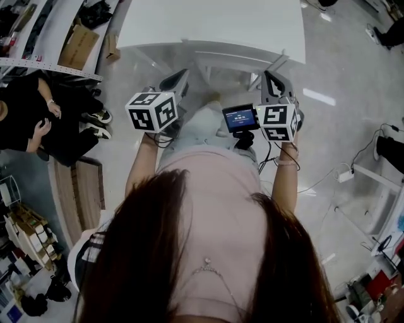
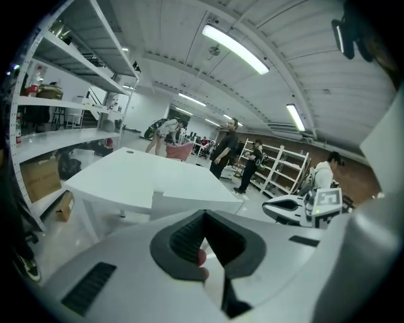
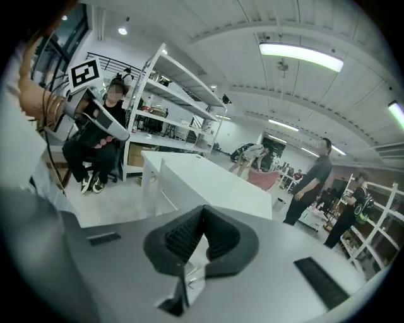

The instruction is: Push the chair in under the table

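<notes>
The white table [image 1: 208, 19] stands ahead of me. A white chair [image 1: 221, 52] sits against its near edge, with its back [image 2: 189, 203] level with the tabletop [image 3: 208, 183]. My left gripper [image 1: 178, 81] and right gripper [image 1: 273, 81] hover side by side in front of the chair, apart from it. Both point toward the table. The left gripper's jaws [image 2: 203, 217] are shut with nothing between them. The right gripper's jaws [image 3: 202, 211] are shut and empty too. Each gripper shows in the other's view: right gripper [image 2: 303, 208], left gripper [image 3: 95, 120].
A person in black [image 1: 38, 120] sits at the left by a metal shelf [image 1: 50, 63]. Wooden boards [image 1: 79, 189] lie on the floor near my left side. Cables and a plug strip [image 1: 345, 175] trail on the right. Several people [image 3: 312, 180] stand beyond the table.
</notes>
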{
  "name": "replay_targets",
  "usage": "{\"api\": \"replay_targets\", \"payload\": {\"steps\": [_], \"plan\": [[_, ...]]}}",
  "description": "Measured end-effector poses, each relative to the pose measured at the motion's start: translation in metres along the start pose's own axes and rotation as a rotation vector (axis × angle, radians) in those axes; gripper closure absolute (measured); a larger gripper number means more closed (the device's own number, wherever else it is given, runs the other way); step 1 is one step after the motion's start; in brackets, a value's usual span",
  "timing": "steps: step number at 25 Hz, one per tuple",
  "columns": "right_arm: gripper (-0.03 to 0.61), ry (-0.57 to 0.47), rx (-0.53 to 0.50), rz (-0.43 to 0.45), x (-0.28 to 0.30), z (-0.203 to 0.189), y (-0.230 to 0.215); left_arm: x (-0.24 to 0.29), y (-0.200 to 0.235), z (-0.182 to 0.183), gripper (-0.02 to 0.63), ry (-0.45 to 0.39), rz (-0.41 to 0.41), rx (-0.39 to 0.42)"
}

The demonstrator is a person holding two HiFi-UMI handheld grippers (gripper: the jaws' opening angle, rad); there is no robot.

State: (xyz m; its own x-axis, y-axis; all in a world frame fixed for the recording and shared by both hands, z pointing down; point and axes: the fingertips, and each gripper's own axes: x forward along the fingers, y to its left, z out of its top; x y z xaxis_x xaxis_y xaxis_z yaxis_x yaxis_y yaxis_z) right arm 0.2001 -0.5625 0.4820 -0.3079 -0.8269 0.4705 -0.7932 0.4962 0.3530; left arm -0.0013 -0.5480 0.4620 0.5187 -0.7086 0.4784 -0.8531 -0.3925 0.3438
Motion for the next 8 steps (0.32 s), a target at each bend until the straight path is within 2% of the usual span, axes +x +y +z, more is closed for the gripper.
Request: {"api": "replay_targets", "payload": {"steps": [2,8], "plan": [[0.557,0.007,0.023,0.006,0.0,-0.004,-0.001,-0.005,0.0,0.002,0.606,-0.011,-0.037,-0.036],[0.557,0.021,0.069,0.002,0.035,-0.01,-0.007,0.0,0.01,0.027,0.606,-0.147,-0.285,-0.32]]}}
